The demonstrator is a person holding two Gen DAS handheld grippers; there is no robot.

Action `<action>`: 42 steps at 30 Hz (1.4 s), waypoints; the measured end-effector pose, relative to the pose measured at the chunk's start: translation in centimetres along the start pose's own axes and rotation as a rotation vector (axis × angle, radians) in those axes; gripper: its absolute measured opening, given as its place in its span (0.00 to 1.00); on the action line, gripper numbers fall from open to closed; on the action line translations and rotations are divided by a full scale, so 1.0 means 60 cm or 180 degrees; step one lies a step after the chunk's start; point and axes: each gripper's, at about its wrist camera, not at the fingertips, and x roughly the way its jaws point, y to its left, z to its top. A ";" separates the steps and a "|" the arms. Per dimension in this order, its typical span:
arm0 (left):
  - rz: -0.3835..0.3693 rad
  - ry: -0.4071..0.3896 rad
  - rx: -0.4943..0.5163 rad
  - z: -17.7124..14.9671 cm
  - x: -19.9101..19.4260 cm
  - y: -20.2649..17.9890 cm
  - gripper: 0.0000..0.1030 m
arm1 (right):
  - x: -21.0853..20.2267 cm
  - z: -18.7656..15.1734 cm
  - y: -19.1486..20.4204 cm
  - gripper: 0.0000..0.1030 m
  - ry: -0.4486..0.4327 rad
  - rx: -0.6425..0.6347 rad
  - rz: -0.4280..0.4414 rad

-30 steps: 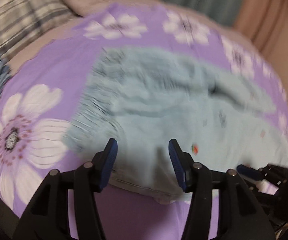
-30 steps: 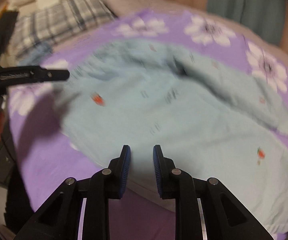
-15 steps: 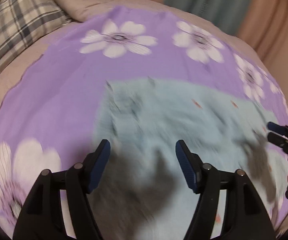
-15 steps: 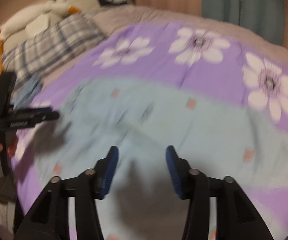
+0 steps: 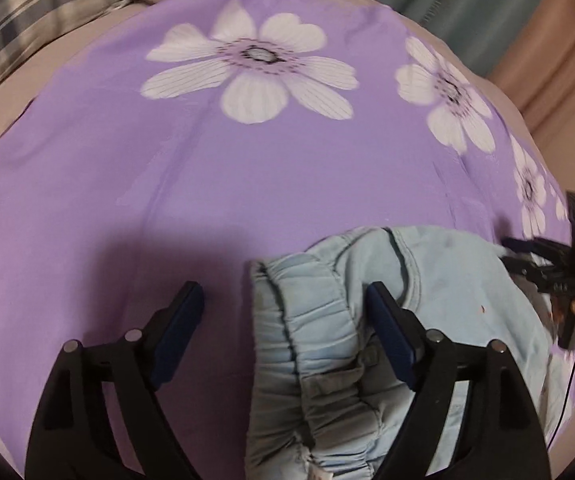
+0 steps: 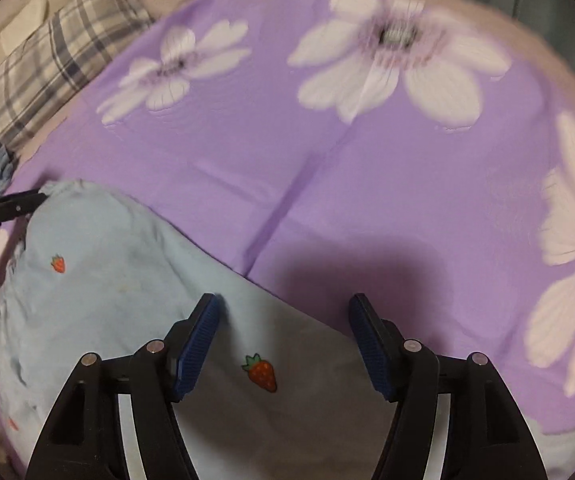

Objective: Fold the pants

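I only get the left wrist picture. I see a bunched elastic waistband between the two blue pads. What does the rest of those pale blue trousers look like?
Observer: In the right wrist view the pants lie flat on the purple sheet, and the cloth carries small strawberry prints.
Operator: Is the other tool holding them?
Observer: No. The right gripper is open; its jaws have just been opening, with cloth lying under them, not pinched.
Operator: And mine?
Observer: The left gripper is open too; its jaws have also just been opening, and the waistband is loose between them.
Operator: Anything else on the bed?
Observer: A plaid pillow with something white behind it.
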 end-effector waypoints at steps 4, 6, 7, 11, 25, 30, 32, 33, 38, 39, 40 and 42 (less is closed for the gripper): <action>-0.0199 0.0084 0.0132 0.003 0.004 -0.005 0.44 | 0.001 -0.002 0.020 0.65 0.0045 -0.0312 0.0110; -0.0214 0.0093 0.0178 0.002 0.005 -0.006 0.40 | -0.004 -0.009 0.037 0.49 0.0119 -0.0514 0.0119; -0.0229 0.0084 0.0171 0.003 0.004 -0.006 0.38 | -0.008 -0.011 0.042 0.28 0.0138 -0.0558 0.0107; -0.0148 -0.0002 0.0146 0.000 -0.007 -0.015 0.30 | -0.020 -0.024 0.069 0.11 0.0104 -0.0662 -0.0213; -0.0291 -0.0665 0.0593 -0.087 -0.201 -0.071 0.22 | -0.276 -0.176 0.211 0.08 -0.0826 -0.0781 -0.0947; -0.0218 -0.0768 0.0822 -0.166 -0.246 -0.063 0.24 | -0.316 -0.235 0.271 0.08 -0.0914 -0.0926 -0.1012; -0.0140 -0.0716 0.0765 -0.197 -0.245 -0.050 0.29 | -0.318 -0.262 0.295 0.08 -0.0889 -0.1017 -0.1069; -0.0120 -0.0655 0.0696 -0.210 -0.243 -0.041 0.34 | -0.314 -0.276 0.305 0.08 -0.0861 -0.1055 -0.1081; -0.0059 -0.0382 0.0231 -0.281 -0.235 0.000 0.32 | -0.262 -0.361 0.358 0.08 -0.0553 -0.1269 -0.1122; -0.0105 -0.0364 0.0072 -0.294 -0.235 0.008 0.32 | -0.244 -0.377 0.367 0.08 -0.0481 -0.1340 -0.1158; -0.0163 -0.0344 -0.0076 -0.303 -0.234 0.014 0.32 | -0.226 -0.392 0.375 0.08 -0.0404 -0.1401 -0.1206; -0.0349 -0.0315 -0.0376 -0.320 -0.232 0.022 0.32 | -0.189 -0.414 0.378 0.08 -0.0275 -0.1428 -0.1248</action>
